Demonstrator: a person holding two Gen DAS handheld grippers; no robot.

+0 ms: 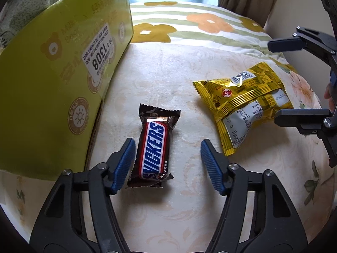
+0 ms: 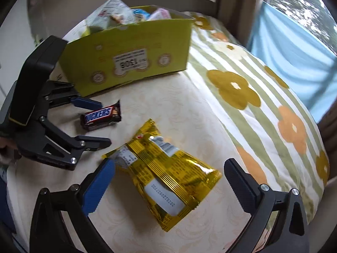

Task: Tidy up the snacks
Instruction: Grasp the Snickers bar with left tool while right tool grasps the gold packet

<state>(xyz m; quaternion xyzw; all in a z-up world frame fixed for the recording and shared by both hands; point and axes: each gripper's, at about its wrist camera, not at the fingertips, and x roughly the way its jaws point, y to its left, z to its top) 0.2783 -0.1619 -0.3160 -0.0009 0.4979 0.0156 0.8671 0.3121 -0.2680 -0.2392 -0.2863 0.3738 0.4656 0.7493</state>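
Observation:
A Snickers bar (image 1: 154,147) lies on the cream cloth between the open jaws of my left gripper (image 1: 167,145), close to the left finger. It also shows in the right wrist view (image 2: 101,117), with the left gripper (image 2: 101,124) around it. A yellow snack bag (image 1: 246,103) lies to the right. My right gripper (image 2: 169,166) is open, its fingers on either side of the yellow bag (image 2: 166,172); it shows at the right edge of the left wrist view (image 1: 276,80). A green cardboard box (image 2: 134,54) holds several snack packets.
The green box (image 1: 63,73) stands close on the left of the Snickers bar. A flowered, striped quilt (image 2: 242,88) covers the surface behind and to the right. A curtain and a blue sheet (image 2: 294,59) hang beyond it.

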